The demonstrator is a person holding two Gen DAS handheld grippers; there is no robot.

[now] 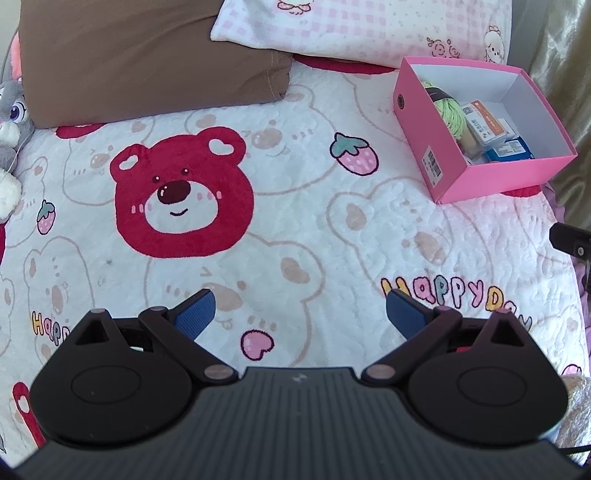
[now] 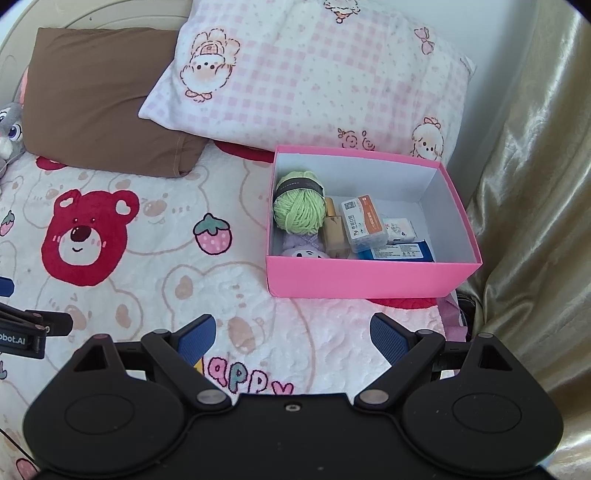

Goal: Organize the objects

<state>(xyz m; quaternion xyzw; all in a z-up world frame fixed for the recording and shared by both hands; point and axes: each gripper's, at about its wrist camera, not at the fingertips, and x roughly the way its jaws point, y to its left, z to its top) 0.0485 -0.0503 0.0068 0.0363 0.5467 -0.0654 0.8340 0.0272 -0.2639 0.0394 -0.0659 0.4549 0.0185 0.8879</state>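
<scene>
A pink open box rests on the bear-print bedspread near the bed's right side. Inside lie a green yarn ball, a tan bottle, an orange-and-white packet, a small white pack, a blue pack and a purple plush. My right gripper hovers open just in front of the box, nothing between its fingers. My left gripper is open over the bedspread, left of the box, empty.
A brown pillow and a pink checked pillow lie at the bed's head. A grey plush rabbit sits at far left. A gold curtain hangs right of the bed.
</scene>
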